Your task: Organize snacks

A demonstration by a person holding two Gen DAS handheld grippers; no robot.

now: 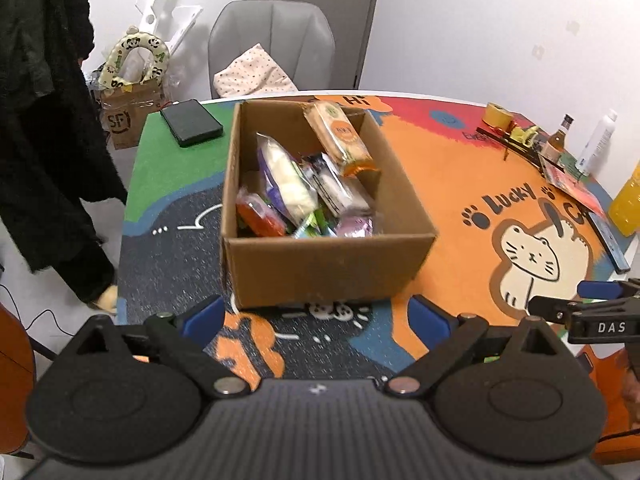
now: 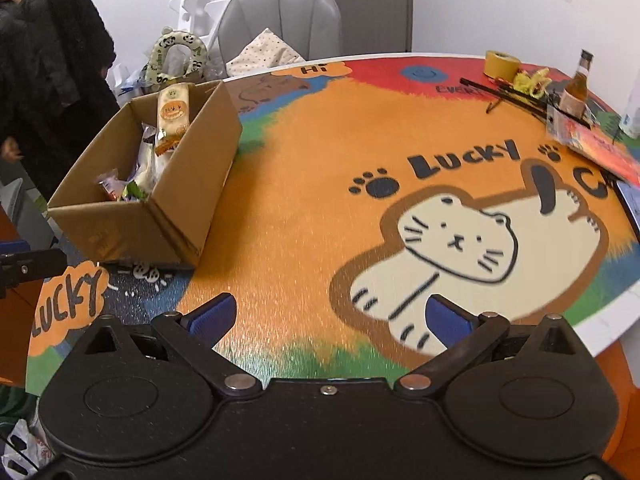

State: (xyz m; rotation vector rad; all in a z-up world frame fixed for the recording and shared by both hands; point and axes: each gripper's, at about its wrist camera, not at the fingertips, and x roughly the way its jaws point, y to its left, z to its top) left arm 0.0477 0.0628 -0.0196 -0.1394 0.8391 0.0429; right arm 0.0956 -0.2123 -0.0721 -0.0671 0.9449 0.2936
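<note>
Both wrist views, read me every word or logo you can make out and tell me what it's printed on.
"LUCKY" beside paw prints: table mat.
"LUCKY" again: orange bubble on the mat's near left.
"Hi": orange flower shape at the far edge.
"EVER...", cut off: red patch.
"SF": brown paper bag on the floor.
"DAS": right tool.
Snack wrappers in the cardboard box and bottle labels: too blurred.

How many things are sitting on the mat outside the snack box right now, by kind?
Bottles: 3, a small amber bottle, a white bottle and an orange juice bottle
Tape rolls: 1, yellow tape roll
Phones: 1, black phone
Boxes: 1, the cardboard box holding the snacks
Total: 6; the clutter by the bottles is too jumbled to count.
</note>
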